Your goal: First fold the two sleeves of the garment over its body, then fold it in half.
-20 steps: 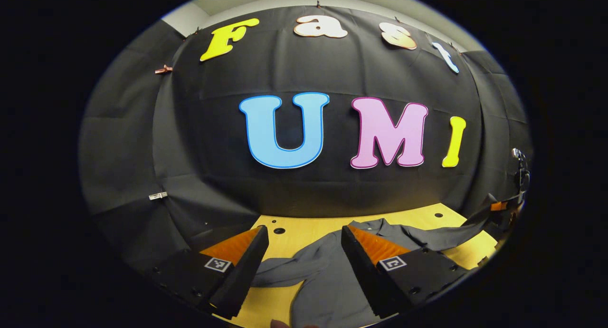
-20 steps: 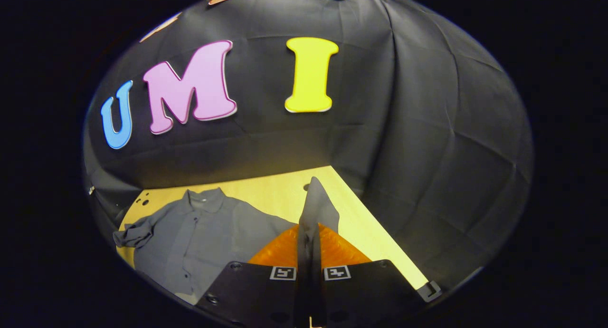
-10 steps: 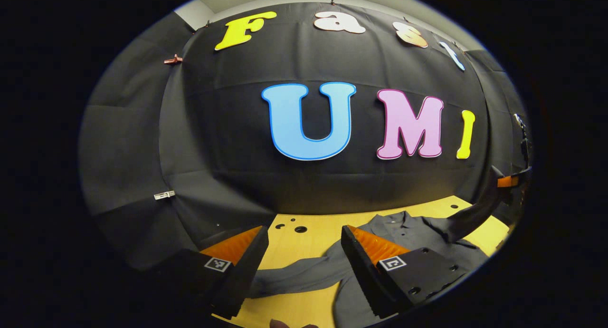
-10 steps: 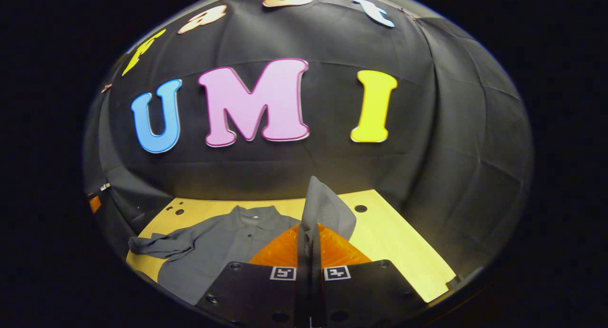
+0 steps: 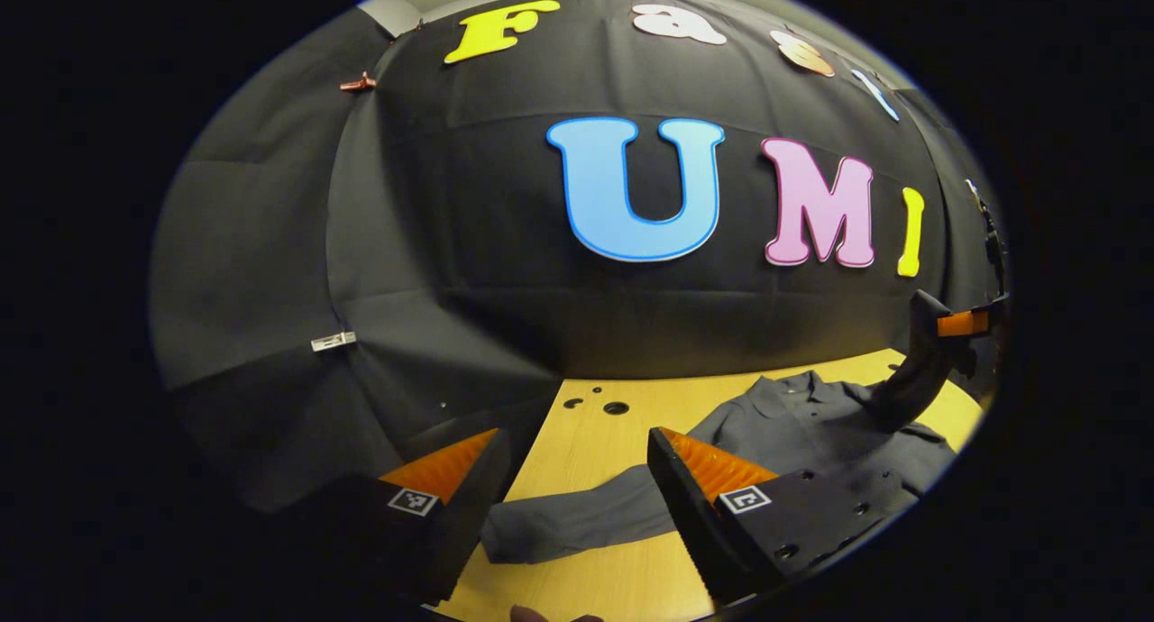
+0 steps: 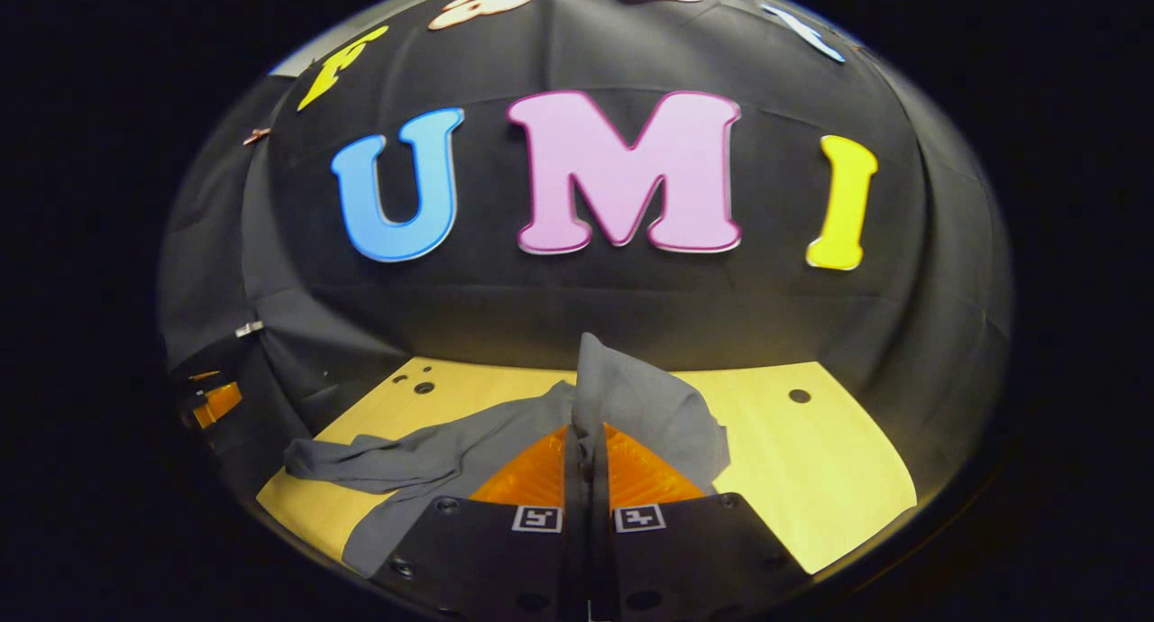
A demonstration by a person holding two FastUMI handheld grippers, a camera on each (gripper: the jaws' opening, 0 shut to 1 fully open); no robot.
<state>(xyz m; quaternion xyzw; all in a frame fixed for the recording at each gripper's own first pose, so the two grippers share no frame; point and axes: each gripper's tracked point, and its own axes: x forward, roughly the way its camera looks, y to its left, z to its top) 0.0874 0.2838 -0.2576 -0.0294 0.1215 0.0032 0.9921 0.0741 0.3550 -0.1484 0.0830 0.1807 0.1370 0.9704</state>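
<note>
Garment (image 5: 811, 424): grey collared shirt, lying on the wooden surface (image 5: 595, 442), lower right of the left gripper view. Collar toward the booth wall.

Left gripper view. One sleeve (image 5: 577, 523) trails flat across the surface toward lower centre, its cuff end lying between the left gripper (image 5: 572, 442) fingers but not held; the fingers stand wide apart and empty above the cloth. At the far right edge the right gripper (image 5: 947, 329) shows, a second sleeve (image 5: 902, 388) rising from the shirt body up into it as a taut dark strip.

Right gripper view. The right gripper's fingers (image 6: 550, 464) are closed tight on the sleeve (image 6: 631, 397); a flap of cloth stands up past the tips, centre of frame. The shirt body (image 6: 469, 442) lies to the lower left with the other sleeve (image 6: 352, 460) bunched toward the left edge. Bare surface (image 6: 811, 460) to the right.

Step in hand, as I judge it: first sleeve fold, the right one.
- Carry the held sleeve across the body toward the button line, low, so it lays without dragging the shirt.
- Keep tension light; a hard pull would likely shift the whole shirt.
- Lower until the cloth lies on the body, then release.
- Left gripper is well placed to take its own cuff next; it would need to descend before closing.
</note>
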